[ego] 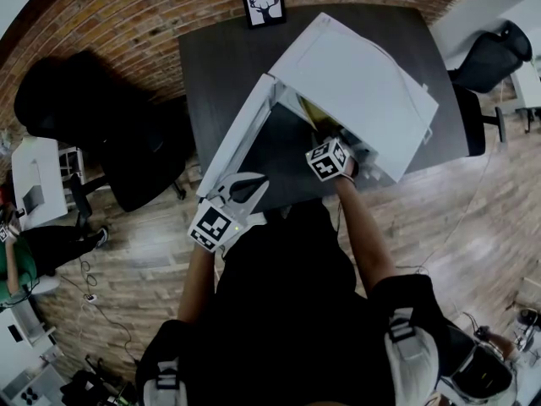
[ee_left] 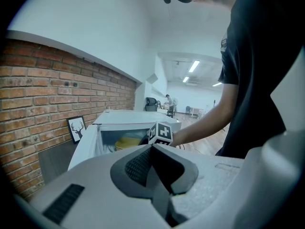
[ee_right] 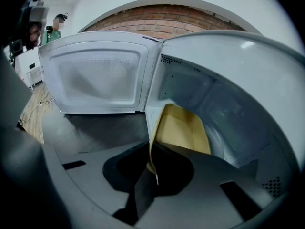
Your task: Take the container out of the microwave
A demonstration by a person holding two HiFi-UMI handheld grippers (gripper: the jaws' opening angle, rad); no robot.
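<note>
A white microwave stands on the dark table, its door swung open to the left. Inside lies a yellow container, of which only a sliver shows in the head view. My right gripper reaches into the cavity and is shut on the container's near rim, which stands tilted between the jaws. Its marker cube sits at the oven mouth. My left gripper hovers by the door's outer edge, shut with nothing in it, looking at the container from outside.
A framed deer picture leans on the brick wall behind the microwave. Black office chairs stand left of the table, another chair to the right. The open door blocks the left side.
</note>
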